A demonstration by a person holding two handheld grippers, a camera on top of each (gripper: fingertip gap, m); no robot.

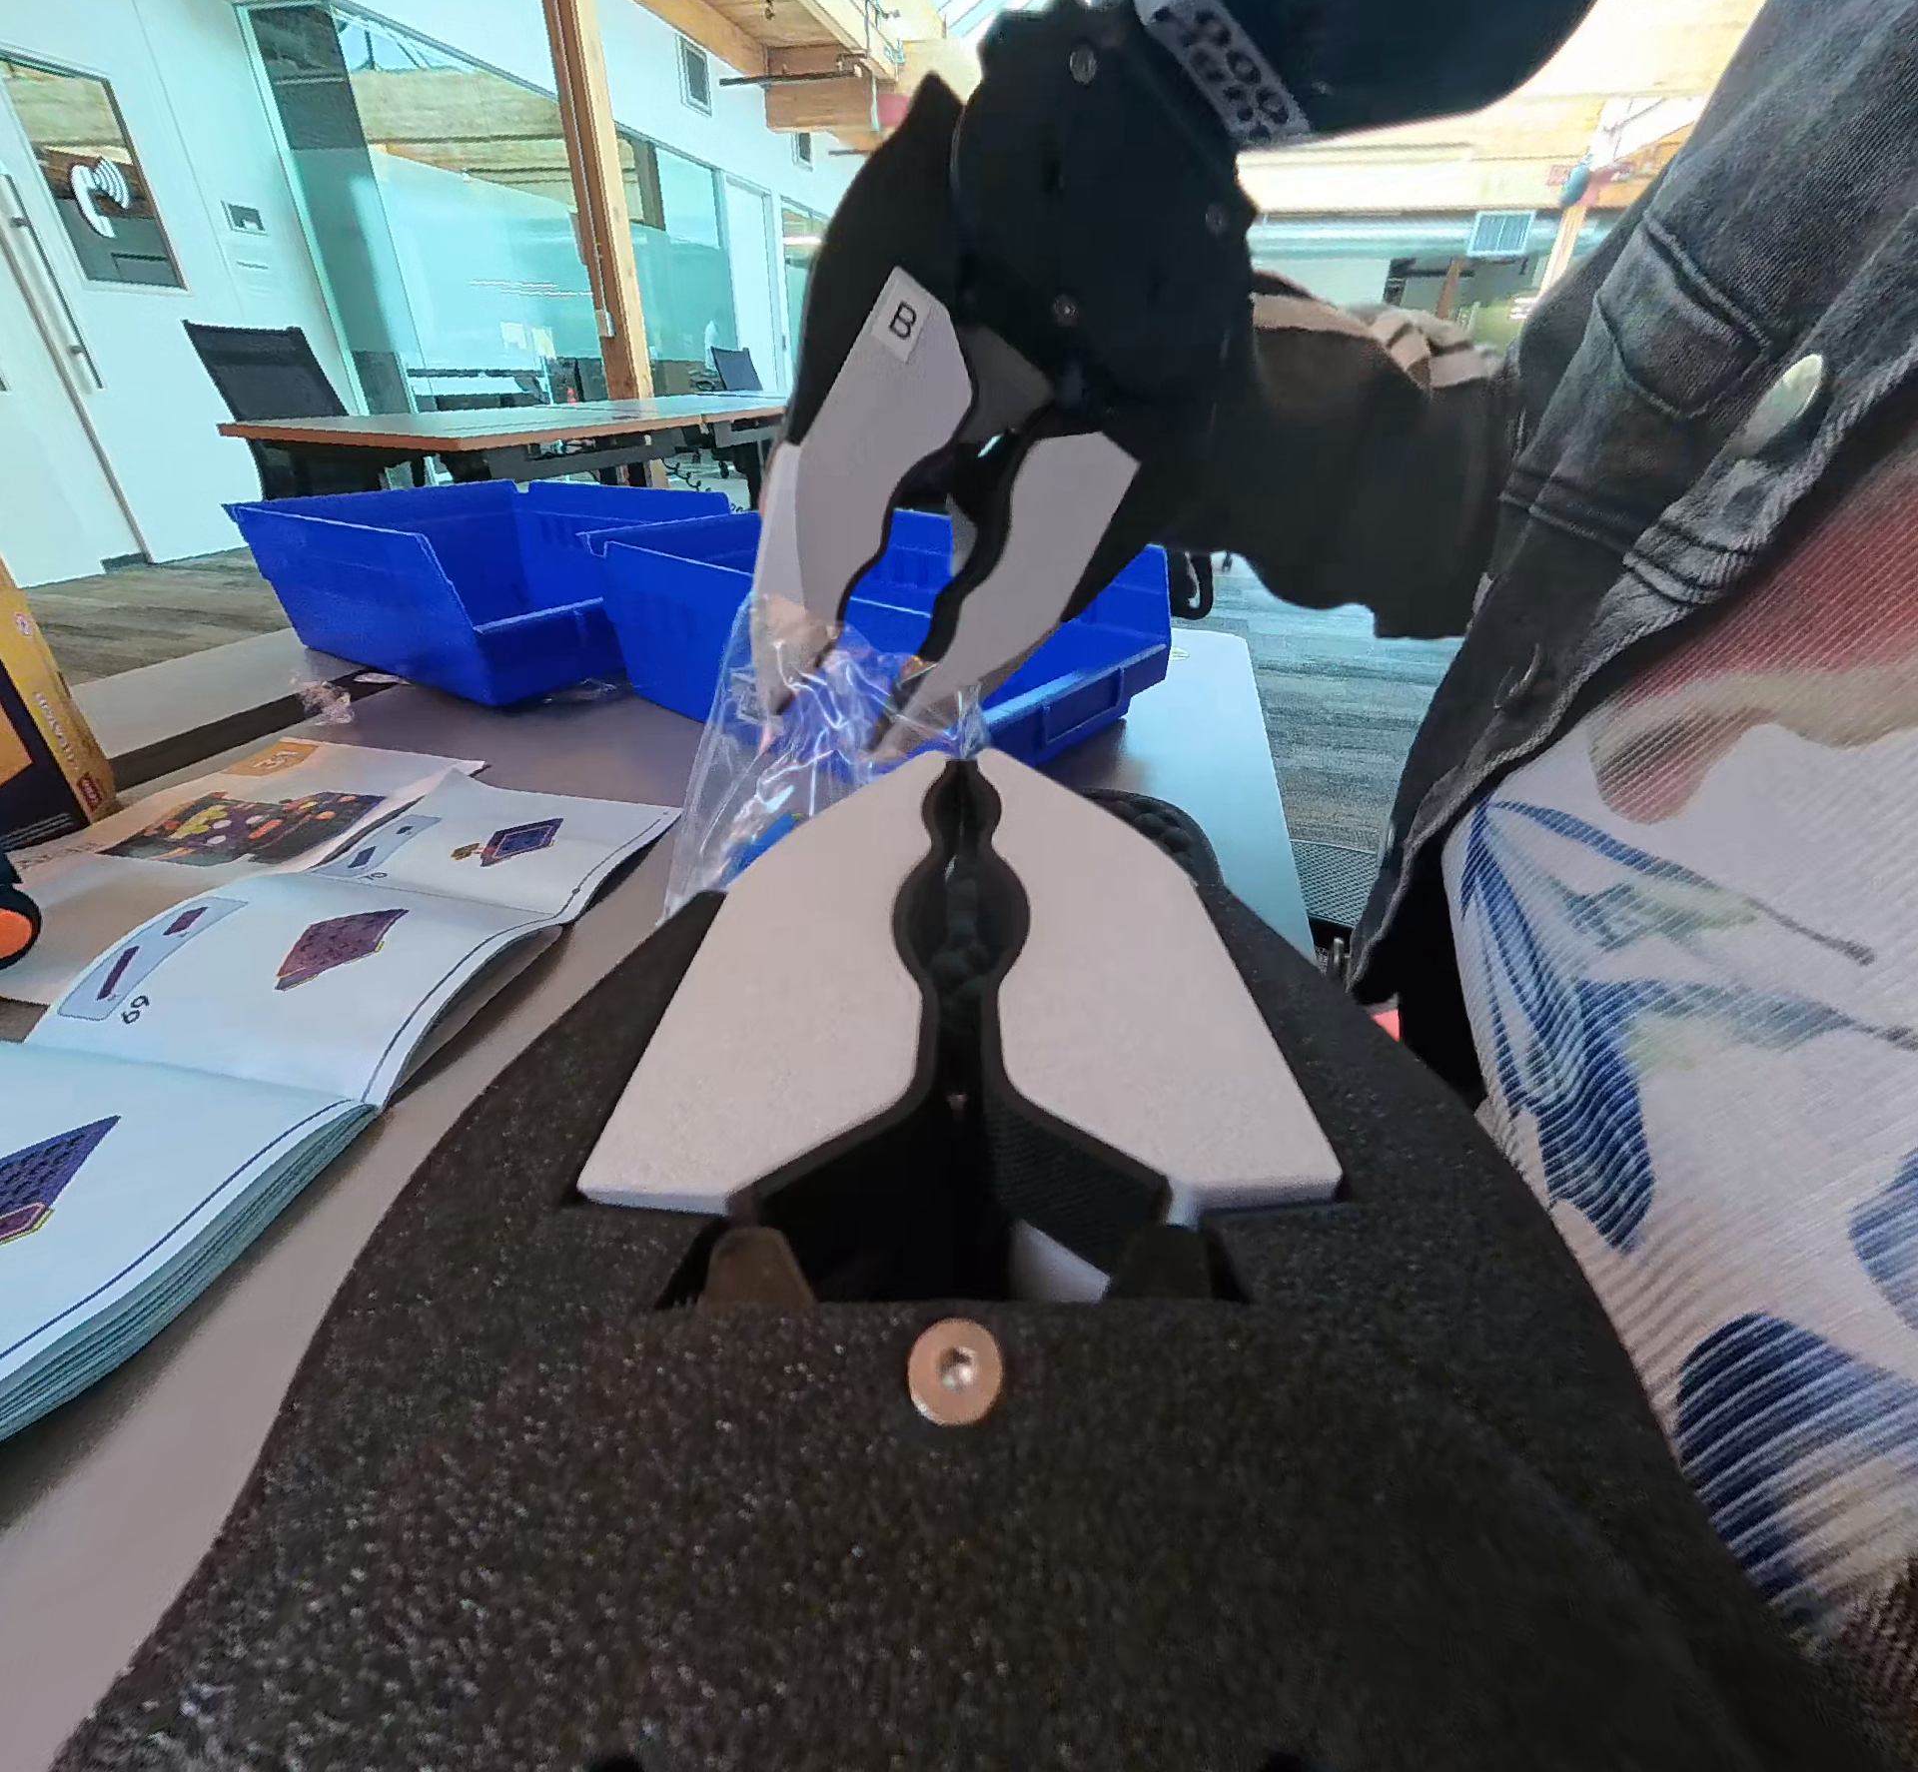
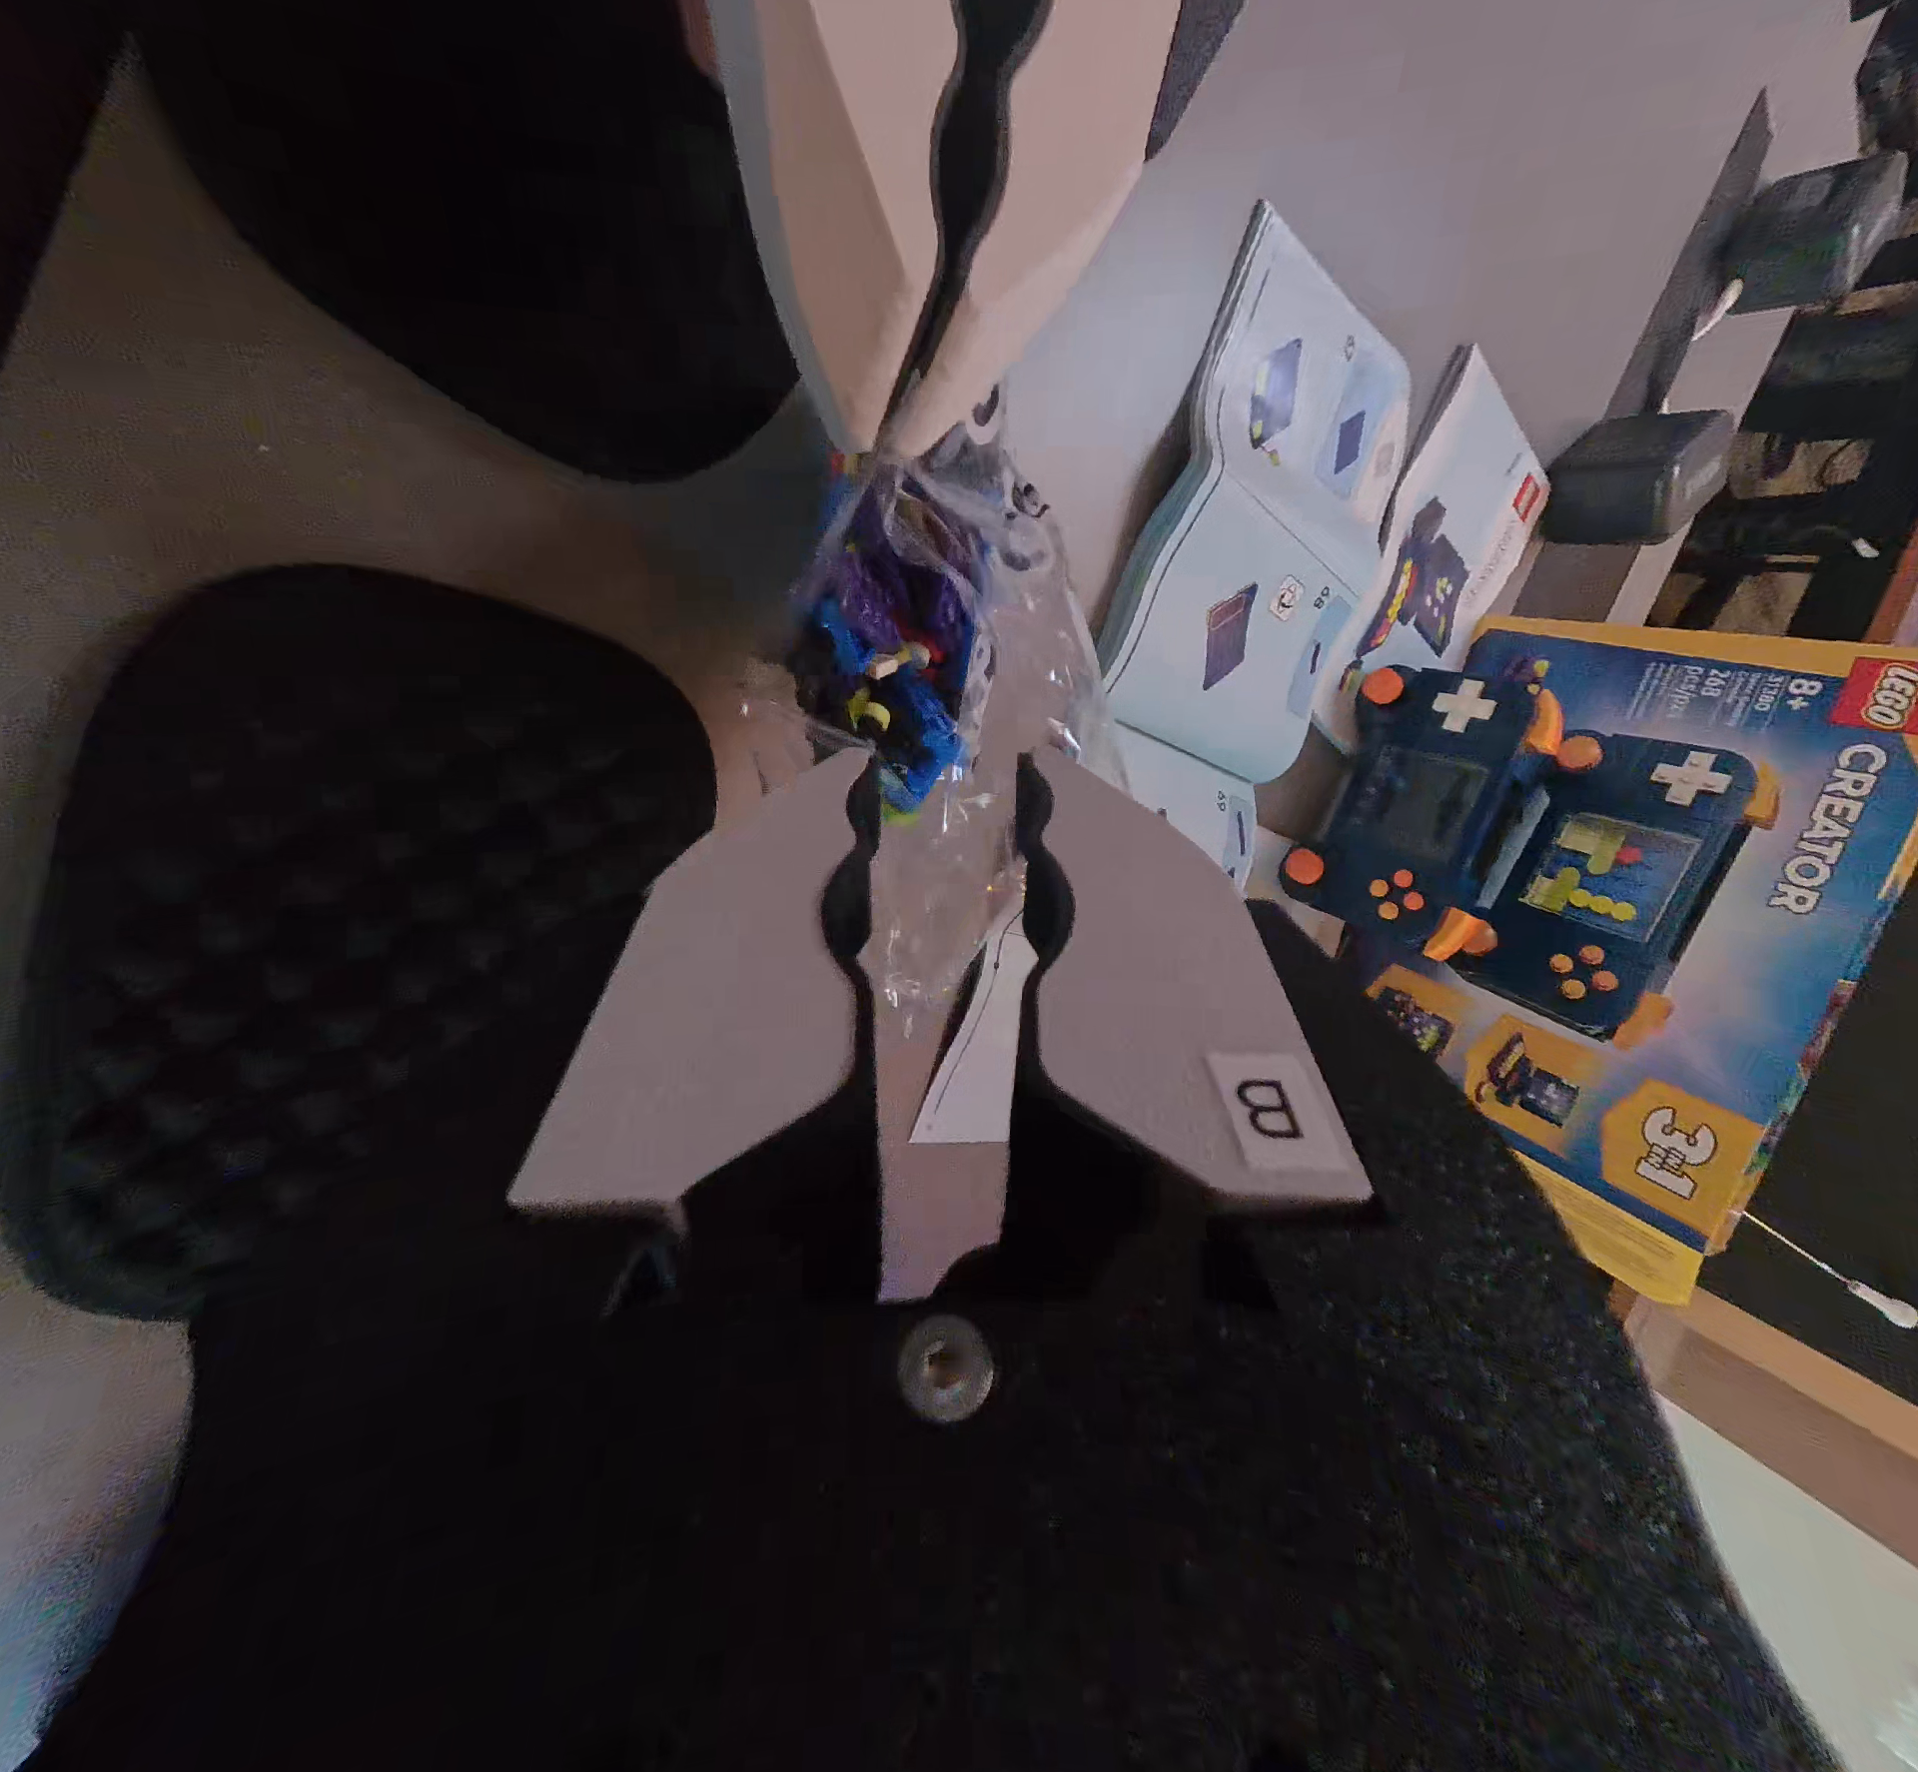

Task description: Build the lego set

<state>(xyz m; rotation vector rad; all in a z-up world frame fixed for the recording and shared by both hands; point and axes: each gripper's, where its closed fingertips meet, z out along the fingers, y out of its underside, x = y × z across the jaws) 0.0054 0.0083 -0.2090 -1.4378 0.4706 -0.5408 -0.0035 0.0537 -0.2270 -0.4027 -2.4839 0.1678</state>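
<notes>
Both tools shared one build. The left gripper (image 1: 960, 767) had two pale grey, flat fingers (image 1: 810, 1027) with wavy black-lined inner edges, set in a coarse, speckled black foam-like body. A silver screw (image 1: 955, 1371) sat in that body, just behind the finger roots. The right gripper (image 2: 939, 773) had the same grey fingers (image 2: 716, 1027), a white sticker with one black letter (image 2: 1268, 1107) on one finger, a dull screw (image 2: 944, 1366) behind them, and in the left wrist view a perforated grey strap (image 1: 1225, 62) on its black housing. The person wore a dark denim jacket (image 1: 1661, 435) with a metal snap (image 1: 1796, 394) over a white, blue-patterned top (image 1: 1661, 1048).
</notes>
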